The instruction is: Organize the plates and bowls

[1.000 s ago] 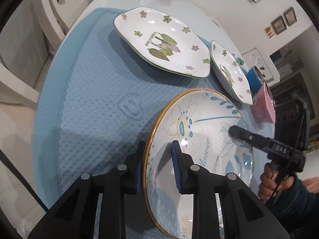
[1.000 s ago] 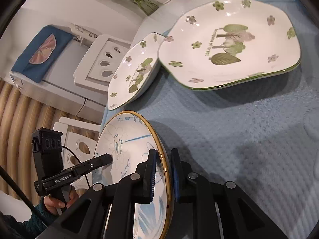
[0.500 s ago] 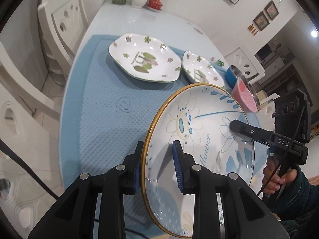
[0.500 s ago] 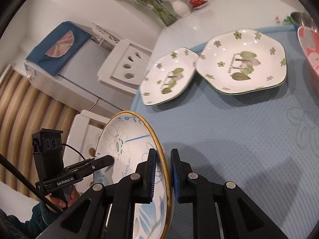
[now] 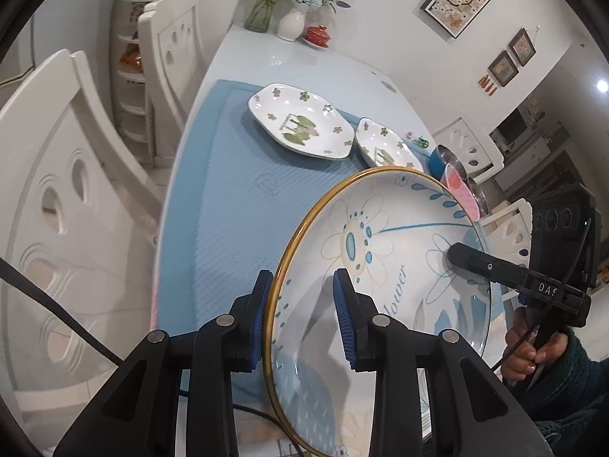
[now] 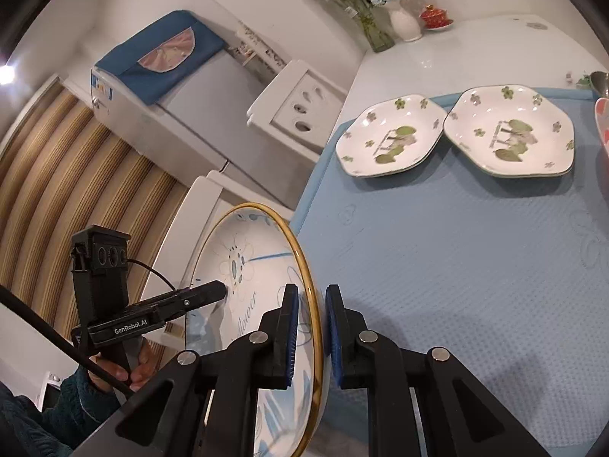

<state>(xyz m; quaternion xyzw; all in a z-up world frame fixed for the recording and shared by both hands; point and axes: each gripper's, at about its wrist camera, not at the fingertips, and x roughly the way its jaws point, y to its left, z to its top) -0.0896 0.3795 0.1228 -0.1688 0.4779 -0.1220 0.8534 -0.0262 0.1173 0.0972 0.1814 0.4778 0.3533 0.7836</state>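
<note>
Left claw point(image 5: 300, 320) pinching rim of gold-rimmed plate point(image 5: 380, 266), pads on either face. Plate aloft, tilted steeply, near side of blue mat point(image 5: 236, 205), well short of large green-flower plate point(image 5: 300, 125). Right claw point(image 6: 309, 333) clamped on opposite rim. Risk: uneven pull between claws, glazed rim slipping from pads. Risk: low carry, edge clipping small green-flower plate point(image 5: 384, 148).

The gold-rimmed flower plate point(image 5: 380, 266) is clamped at its rim by the left gripper point(image 5: 302, 320); its far edge is held by the right gripper point(image 5: 456, 255).
</note>
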